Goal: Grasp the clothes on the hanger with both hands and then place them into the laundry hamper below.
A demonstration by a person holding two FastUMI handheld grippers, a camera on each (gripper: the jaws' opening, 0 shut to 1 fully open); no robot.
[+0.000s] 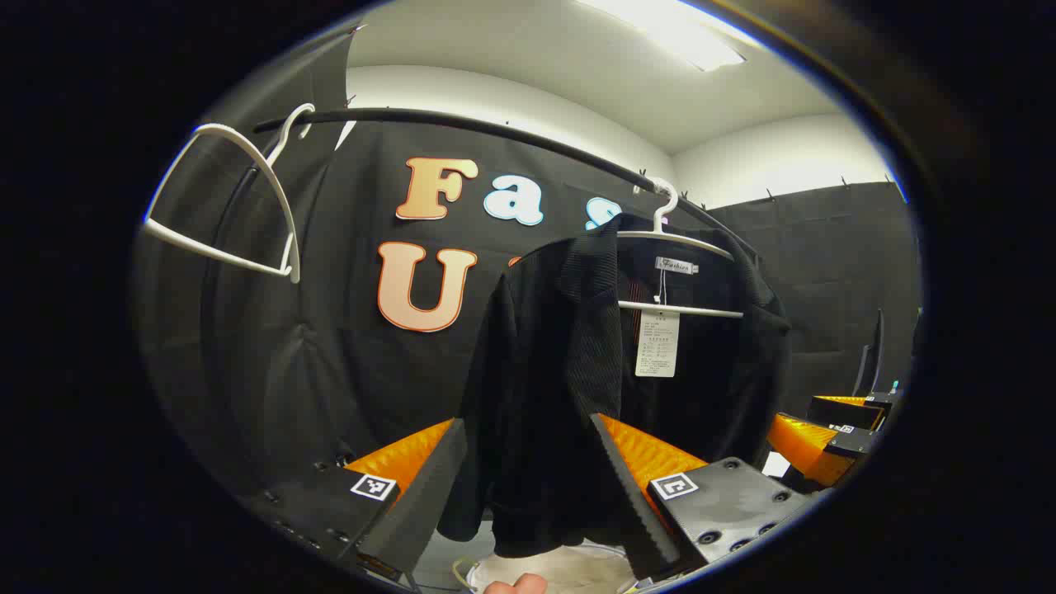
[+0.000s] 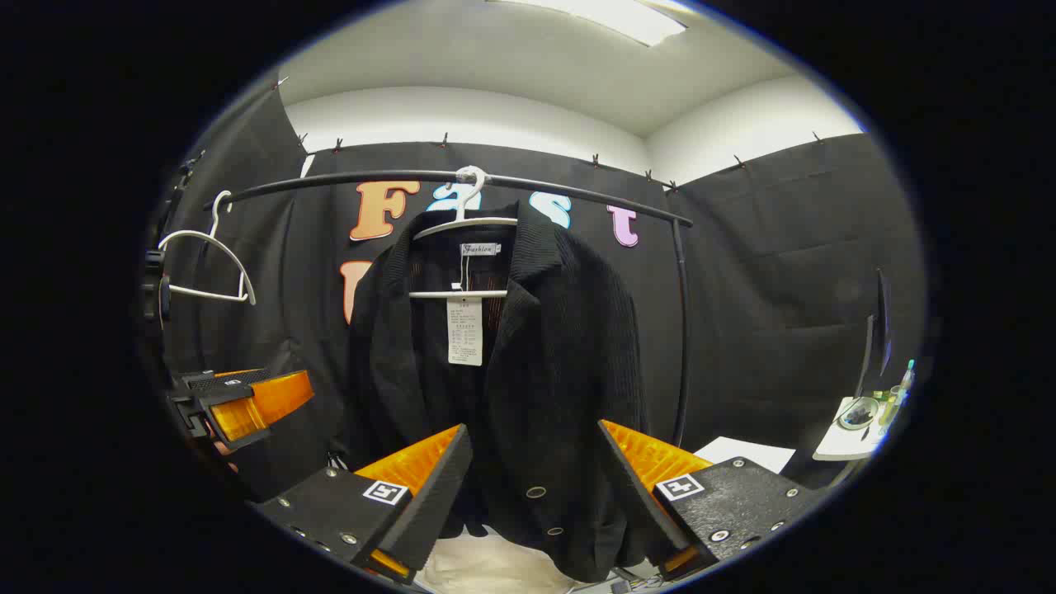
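Note:
A black ribbed jacket (image 1: 561, 371) (image 2: 536, 355) with a paper tag hangs on a white hanger (image 1: 678, 239) (image 2: 464, 224) from a black rail (image 1: 462, 128) (image 2: 396, 177). My left gripper (image 1: 528, 478) stands open in front of the jacket's left half, the cloth showing between its fingers. My right gripper (image 2: 532, 478) is open too, facing the lower right front with its snaps. Whether any finger touches cloth I cannot tell. The right gripper (image 1: 817, 437) shows beyond the jacket in the left gripper view; the left gripper (image 2: 247, 400) shows at the left edge of the right gripper view. A white hamper (image 1: 577, 569) (image 2: 487, 569) sits below.
An empty white hanger (image 1: 239, 198) (image 2: 210, 256) hangs at the rail's left end. The rail's upright post (image 2: 681, 330) stands just right of the jacket. A small white table (image 2: 858, 425) with a bowl and bottles is at the far right. A fingertip (image 1: 516, 584) peeks in below.

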